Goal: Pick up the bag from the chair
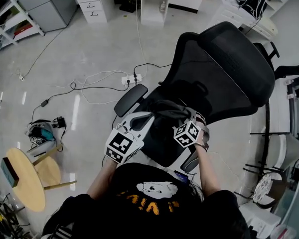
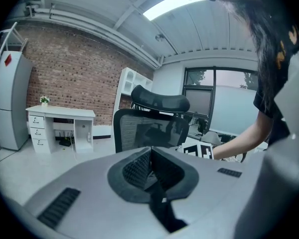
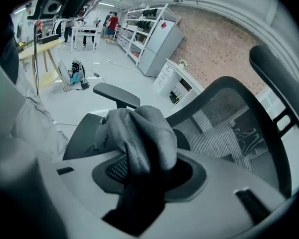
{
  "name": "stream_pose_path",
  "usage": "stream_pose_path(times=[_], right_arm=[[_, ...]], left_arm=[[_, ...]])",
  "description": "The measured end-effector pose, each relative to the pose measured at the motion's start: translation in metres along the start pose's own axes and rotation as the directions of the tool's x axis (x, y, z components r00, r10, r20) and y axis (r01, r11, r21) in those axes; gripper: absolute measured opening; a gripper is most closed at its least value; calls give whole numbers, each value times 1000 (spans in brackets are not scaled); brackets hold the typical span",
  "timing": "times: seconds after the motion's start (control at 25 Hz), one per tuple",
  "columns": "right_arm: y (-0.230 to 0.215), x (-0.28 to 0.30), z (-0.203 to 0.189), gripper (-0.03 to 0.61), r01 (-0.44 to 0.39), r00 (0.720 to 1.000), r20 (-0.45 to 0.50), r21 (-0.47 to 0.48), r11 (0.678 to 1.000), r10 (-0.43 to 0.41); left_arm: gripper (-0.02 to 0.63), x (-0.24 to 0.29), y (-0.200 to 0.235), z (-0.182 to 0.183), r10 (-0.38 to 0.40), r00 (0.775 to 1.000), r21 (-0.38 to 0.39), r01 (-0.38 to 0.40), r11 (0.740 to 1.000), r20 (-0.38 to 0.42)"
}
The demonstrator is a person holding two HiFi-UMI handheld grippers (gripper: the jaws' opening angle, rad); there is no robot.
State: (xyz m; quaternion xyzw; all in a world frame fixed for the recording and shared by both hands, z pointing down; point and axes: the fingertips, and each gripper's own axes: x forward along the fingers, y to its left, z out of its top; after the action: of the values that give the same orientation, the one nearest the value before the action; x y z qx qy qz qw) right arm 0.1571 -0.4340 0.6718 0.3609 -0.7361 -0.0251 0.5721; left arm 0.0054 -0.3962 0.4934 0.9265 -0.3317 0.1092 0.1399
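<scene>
Two grippers are noted over the chair (image 1: 229, 59). The right gripper (image 3: 144, 169) is seen with its fingers clamped on a bunched fold of the grey bag (image 3: 139, 133), which is gathered above the seat. The left gripper (image 2: 152, 166) is carried with fingers pressed together, nothing between. The grasp is judged made; lifting clear is left.
</scene>
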Motion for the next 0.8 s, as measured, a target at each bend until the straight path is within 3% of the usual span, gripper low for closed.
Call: stream_pose_path(times=[0.2, 0.44, 0.8], right_arm=[[6, -38, 0, 148, 47, 998, 30, 154, 987, -52], [-3, -84, 2, 118, 80, 992, 67, 336, 938, -108], [-11, -159, 16, 109, 109, 971, 158, 368, 924, -177]], left_arm=[[9, -2, -8, -1, -27, 1000, 8, 27, 1000, 5], [8, -7, -14, -2, -41, 999, 26, 41, 999, 11], [9, -25, -36, 7, -4, 999, 40, 2, 999, 45]])
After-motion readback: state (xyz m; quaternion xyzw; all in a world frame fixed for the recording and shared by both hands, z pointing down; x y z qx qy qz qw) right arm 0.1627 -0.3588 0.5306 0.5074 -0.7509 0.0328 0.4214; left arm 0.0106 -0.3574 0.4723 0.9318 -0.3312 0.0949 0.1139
